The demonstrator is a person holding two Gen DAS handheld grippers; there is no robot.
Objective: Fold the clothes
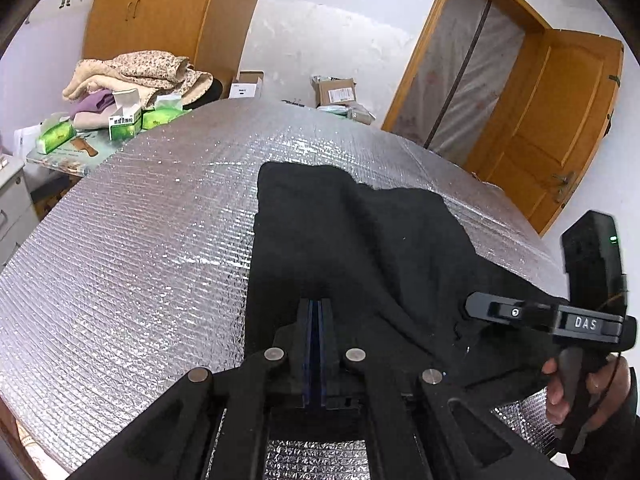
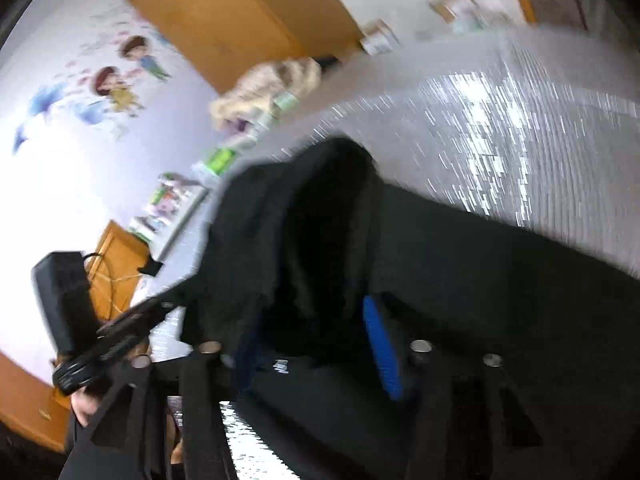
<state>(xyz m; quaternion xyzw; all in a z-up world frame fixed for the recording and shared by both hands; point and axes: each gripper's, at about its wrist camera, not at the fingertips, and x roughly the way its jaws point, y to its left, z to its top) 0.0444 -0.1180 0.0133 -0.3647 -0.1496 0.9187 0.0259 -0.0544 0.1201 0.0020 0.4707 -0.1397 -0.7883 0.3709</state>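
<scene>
Left hand-held gripper (image 1: 319,305) closed over black garment (image 1: 360,232)

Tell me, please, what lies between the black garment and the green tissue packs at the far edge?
In the left wrist view, only bare silver foil cover lies between the black garment and the green tissue packs; nothing else rests on that stretch.

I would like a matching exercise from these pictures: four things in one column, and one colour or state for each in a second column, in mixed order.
Things:
1. left tool
2. right tool
3. garment
4. table cover

Colours or states:
A. silver and shiny
B. jaws open
C. black
D. jaws shut

Pairs: 1-D, 2-B, 3-C, 4-A
</scene>
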